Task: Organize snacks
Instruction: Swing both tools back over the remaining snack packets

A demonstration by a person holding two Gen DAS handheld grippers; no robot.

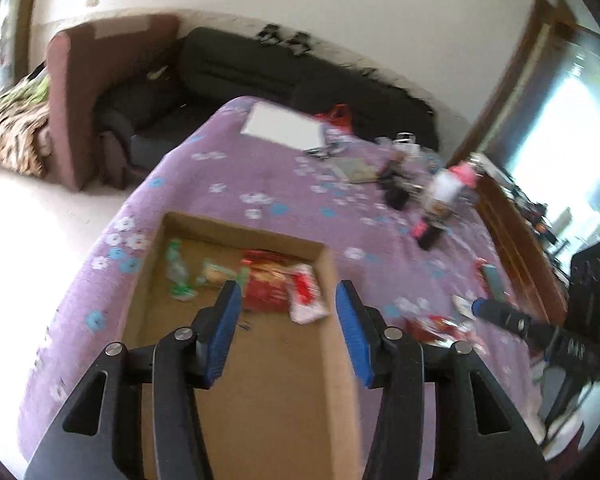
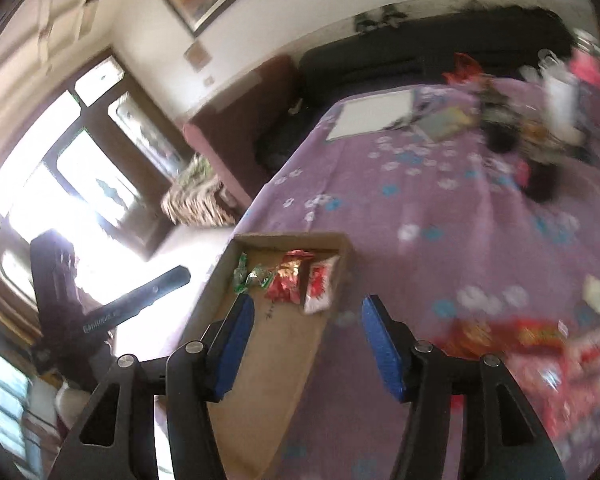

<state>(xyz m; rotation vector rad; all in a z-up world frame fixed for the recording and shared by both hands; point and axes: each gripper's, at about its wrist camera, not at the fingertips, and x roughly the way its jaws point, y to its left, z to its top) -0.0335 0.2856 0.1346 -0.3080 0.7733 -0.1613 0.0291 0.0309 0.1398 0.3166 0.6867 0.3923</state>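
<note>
snacks (image 1: 276, 284) are lying bunched at the far end of the cardboard box (image 1: 332, 280), which is sitting on the purple flowered cloth (image 1: 260, 176) so we are gathering them in one place; we are holding the left gripper (image 1: 288, 304) over the box with its jaws apart and nothing between them; the right gripper (image 2: 308, 320) is hanging beside the box wall, jaws also apart and empty (both views are blurred); more red packets (image 2: 540, 344) are waiting loose on the cloth to our right, likely next.
</note>
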